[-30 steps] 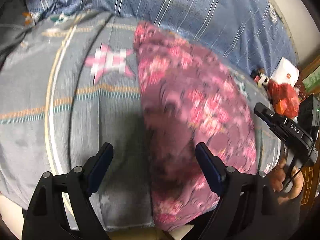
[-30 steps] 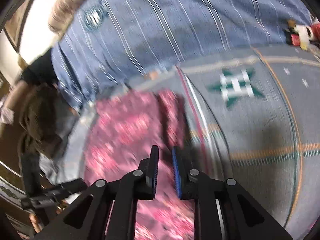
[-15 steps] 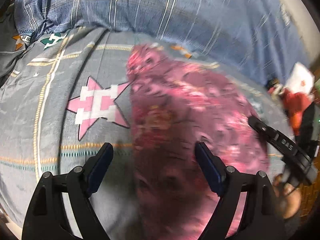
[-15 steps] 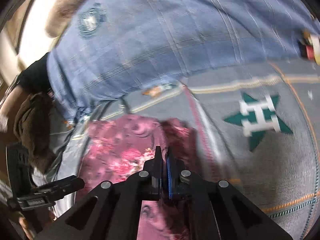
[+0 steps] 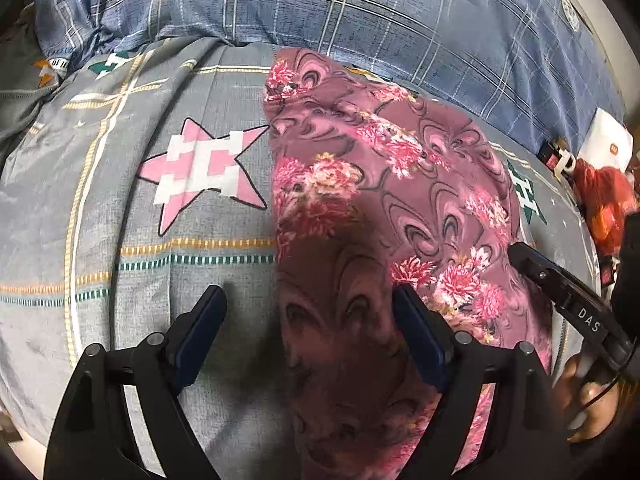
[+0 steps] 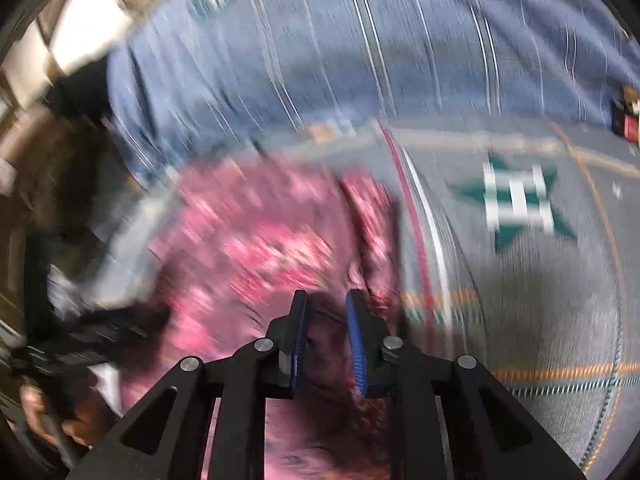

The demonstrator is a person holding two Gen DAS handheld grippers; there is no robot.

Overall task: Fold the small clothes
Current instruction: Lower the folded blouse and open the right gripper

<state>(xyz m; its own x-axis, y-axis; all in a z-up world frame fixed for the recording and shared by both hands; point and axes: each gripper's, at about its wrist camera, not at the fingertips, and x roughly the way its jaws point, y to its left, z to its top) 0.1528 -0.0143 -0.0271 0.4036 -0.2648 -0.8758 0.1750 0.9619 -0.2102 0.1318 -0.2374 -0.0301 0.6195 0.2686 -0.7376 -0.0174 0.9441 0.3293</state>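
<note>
A floral garment (image 5: 384, 216) is spread lengthwise on a bed, over a grey sheet (image 5: 80, 208) printed with stars, and it appears to be partly folded already — a long, fairly straight edge runs down its left side, beside the pink star (image 5: 200, 172). The step in hand is judged to be a fold along the garment's length, with neither gripper yet committed to a hold.

The left gripper (image 5: 312, 320) is held over the near end of the cloth with its jaws spread wide; nothing is gripped between them. One jaw sits above bare sheet, the other above the fabric, so the straight edge is straddled. The right gripper (image 6: 326, 320) is seen through heavy blur; its jaws are parted only a little, low over the garment's right side, and no cloth can be made out pinched between them.

For the next move, a near corner or edge would need to be taken by each gripper and carried across or up toward the far end.

Open sheet is available to the left of the garment. At the far end, the cloth lies close to a blue plaid quilt (image 5: 360, 12), so little room is left there. A red bag (image 5: 604, 196) and small boxes sit well off to the right.
</note>
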